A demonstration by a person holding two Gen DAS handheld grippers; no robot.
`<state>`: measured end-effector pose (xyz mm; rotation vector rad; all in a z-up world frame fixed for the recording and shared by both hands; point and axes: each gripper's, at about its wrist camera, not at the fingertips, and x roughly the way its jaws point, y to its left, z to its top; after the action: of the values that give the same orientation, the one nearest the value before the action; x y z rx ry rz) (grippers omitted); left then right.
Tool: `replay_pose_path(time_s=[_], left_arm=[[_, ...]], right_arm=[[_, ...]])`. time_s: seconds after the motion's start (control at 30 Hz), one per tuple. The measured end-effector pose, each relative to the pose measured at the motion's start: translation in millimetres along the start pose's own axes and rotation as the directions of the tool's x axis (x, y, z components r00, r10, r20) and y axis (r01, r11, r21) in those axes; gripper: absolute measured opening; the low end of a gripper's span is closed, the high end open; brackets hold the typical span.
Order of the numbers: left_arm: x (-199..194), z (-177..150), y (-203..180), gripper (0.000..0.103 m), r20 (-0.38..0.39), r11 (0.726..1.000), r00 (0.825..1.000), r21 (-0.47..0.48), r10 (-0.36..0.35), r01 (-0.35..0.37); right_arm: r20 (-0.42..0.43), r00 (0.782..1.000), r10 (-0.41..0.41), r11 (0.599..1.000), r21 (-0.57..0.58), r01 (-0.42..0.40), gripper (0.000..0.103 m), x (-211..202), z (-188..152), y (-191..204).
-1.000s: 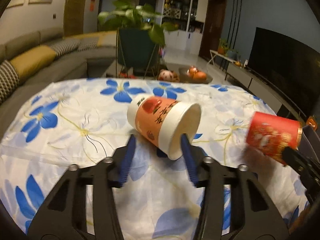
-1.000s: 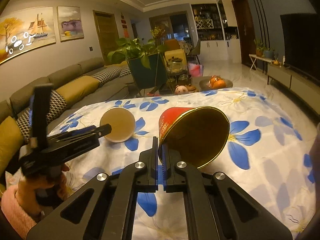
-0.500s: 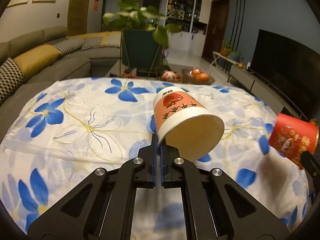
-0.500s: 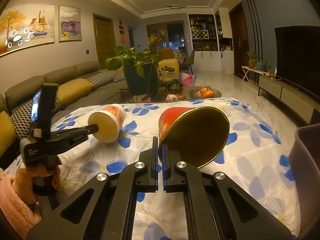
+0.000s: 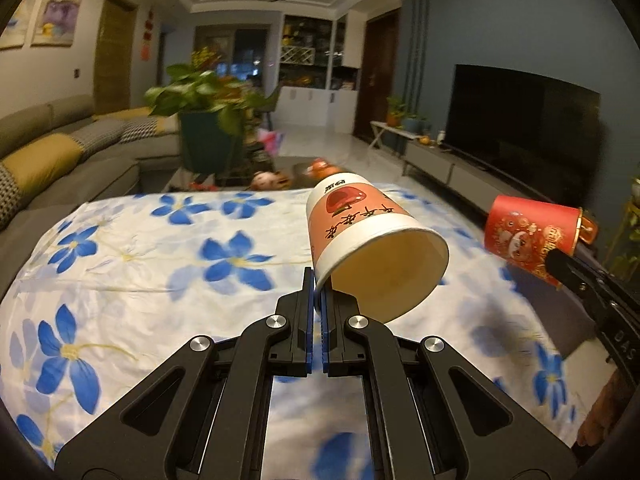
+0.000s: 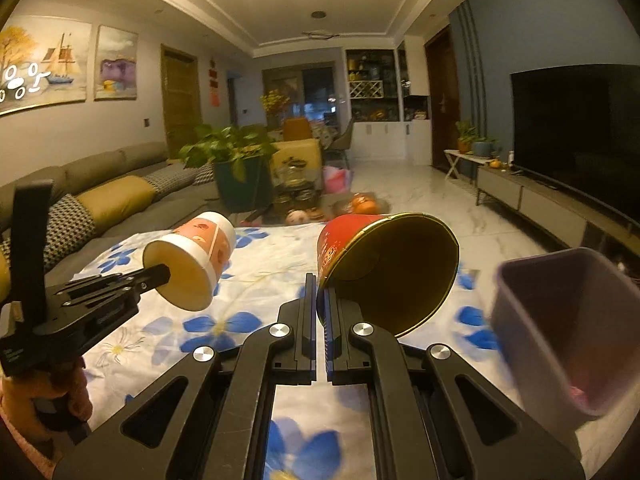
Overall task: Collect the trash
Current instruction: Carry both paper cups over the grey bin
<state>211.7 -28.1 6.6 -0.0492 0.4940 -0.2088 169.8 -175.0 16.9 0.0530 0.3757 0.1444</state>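
My left gripper (image 5: 317,280) is shut on the rim of an orange and white paper cup (image 5: 360,236), held tilted above the flowered tablecloth (image 5: 160,264) with its mouth towards the camera. My right gripper (image 6: 319,286) is shut on the rim of a red paper cup (image 6: 384,268) with a gold inside, also lifted off the table. Each view shows the other hand's load: the red cup (image 5: 528,236) at the right edge of the left wrist view, the orange cup (image 6: 192,264) with the left gripper (image 6: 160,274) at the left of the right wrist view.
A purple plastic bin (image 6: 568,332) stands at the table's right side, close to the red cup. Beyond the table are a grey sofa (image 5: 68,152), a potted plant (image 5: 204,120), a low table with fruit (image 6: 360,204) and a television (image 5: 524,124). A pink sleeve (image 6: 32,396) holds the left gripper.
The left gripper closed on the orange cup's rim and lifted it off the cloth. Both hands rose and swung right with their cups; the purple bin came into the right wrist view.
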Motion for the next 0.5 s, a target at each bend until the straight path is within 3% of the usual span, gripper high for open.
replay_pose_path(time_s=[0.3,0.5], left_arm=[[-1.0,7.2,-89.8,0.002,0.008,0.985,0.988,0.083,-0.152,0.151],[21.1,12.7,-156.7,0.002,-0.017,0.954,0.963,0.13,-0.27,0.27]], right_arm=[[0.05,0.985,-0.166,0.984,0.067,0.162,0.004,-47.1,-0.6,-68.5],[0.057,0.959,-0.279,0.954,0.133,0.269,0.004,-63.3,-4.9,-120.3]])
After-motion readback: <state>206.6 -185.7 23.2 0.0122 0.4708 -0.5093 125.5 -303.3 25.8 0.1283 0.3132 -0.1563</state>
